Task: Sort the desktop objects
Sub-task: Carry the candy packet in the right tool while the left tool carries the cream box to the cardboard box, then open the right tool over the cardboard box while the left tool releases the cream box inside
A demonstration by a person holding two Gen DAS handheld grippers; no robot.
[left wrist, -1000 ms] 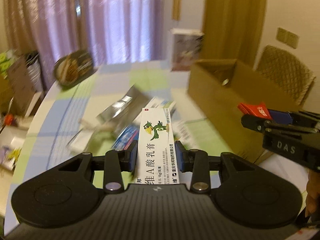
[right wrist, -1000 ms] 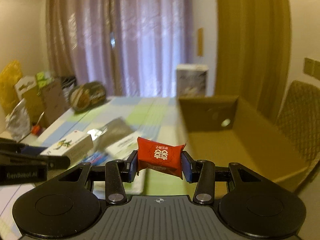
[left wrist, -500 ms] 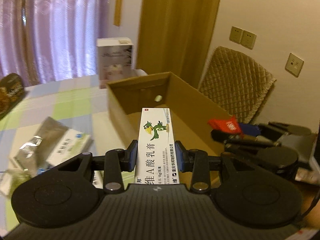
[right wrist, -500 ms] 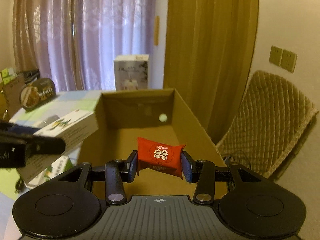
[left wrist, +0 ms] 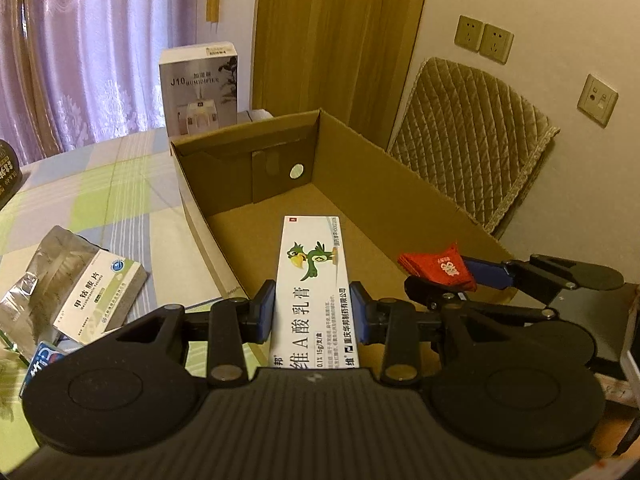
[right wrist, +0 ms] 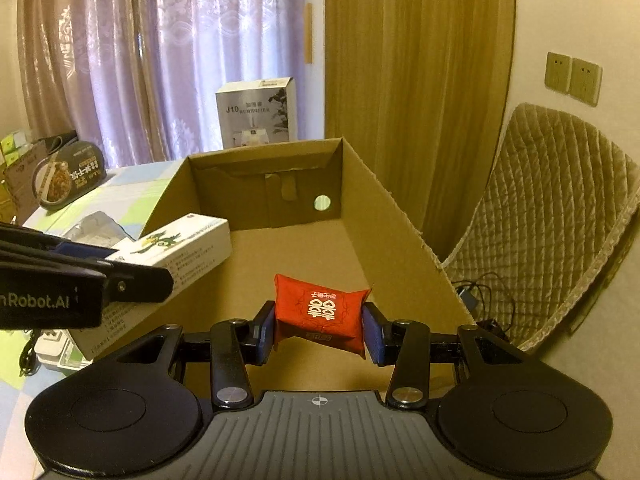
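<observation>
The cardboard box (right wrist: 372, 224) stands open-topped with a bare floor, so there is room to pass down into it. Its walls rise on all sides. Over the near end, the left gripper (left wrist: 313, 314) and right gripper (right wrist: 319, 330) hang side by side, crowding each other. A humidifier carton (left wrist: 199, 88) stands behind the far wall.

Two hand-held grippers (left wrist: 312, 314) (right wrist: 319, 330), one cardboard box (left wrist: 404, 168), three medicine boxes (left wrist: 314, 284) (left wrist: 100, 296) (left wrist: 42, 366), one red packet (right wrist: 320, 310).
</observation>
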